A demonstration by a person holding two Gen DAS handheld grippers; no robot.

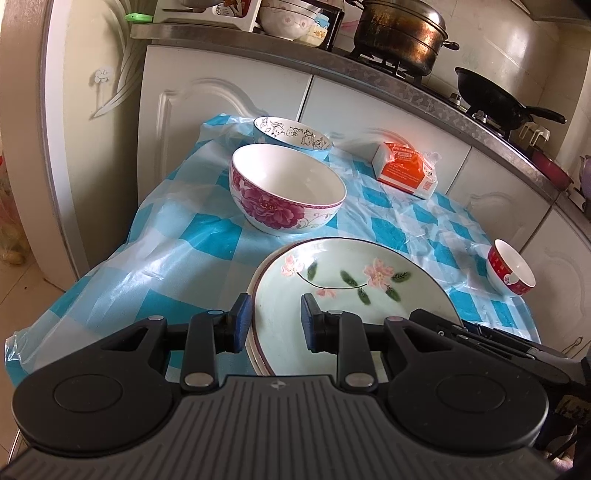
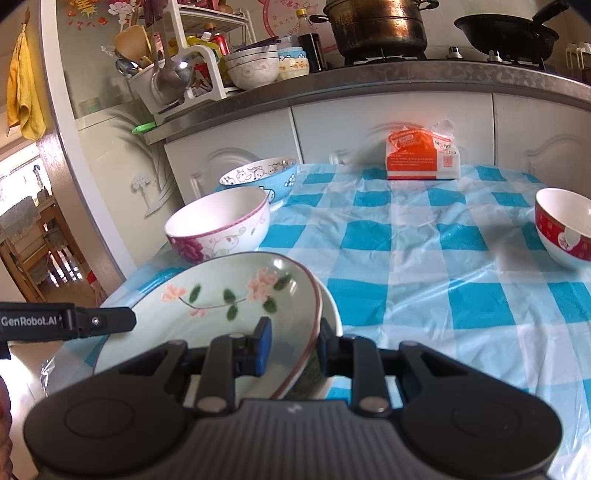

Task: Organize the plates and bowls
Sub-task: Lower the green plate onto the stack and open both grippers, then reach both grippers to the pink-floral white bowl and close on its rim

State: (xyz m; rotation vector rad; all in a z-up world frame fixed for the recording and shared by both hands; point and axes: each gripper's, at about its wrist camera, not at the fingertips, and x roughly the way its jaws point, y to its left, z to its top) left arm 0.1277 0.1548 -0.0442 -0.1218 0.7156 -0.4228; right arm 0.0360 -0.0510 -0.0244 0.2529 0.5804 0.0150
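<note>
A pale green plate with pink flowers (image 1: pixel 351 280) (image 2: pixel 221 295) lies tilted on a white plate (image 2: pixel 332 314) at the near edge of the checked table. My left gripper (image 1: pixel 274 325) is shut on the floral plate's left rim, one pad outside and one inside. My right gripper (image 2: pixel 294 341) is shut on the right rim of the same plate, whose green underside shows below the pads. Behind stand a white bowl with a magenta peony (image 1: pixel 284 195) (image 2: pixel 218 229) and a blue cartoon bowl (image 1: pixel 291 134) (image 2: pixel 258 177). A small red bowl (image 1: pixel 509 267) (image 2: pixel 565 225) sits at the right.
An orange tissue pack (image 1: pixel 404 170) (image 2: pixel 421 157) lies at the back of the blue-checked plastic cloth (image 2: pixel 424 288). White cabinets rise behind the table. On the counter above are a steamer pot (image 1: pixel 400 29), a black wok (image 1: pixel 495 96) and stacked bowls (image 2: pixel 255 66).
</note>
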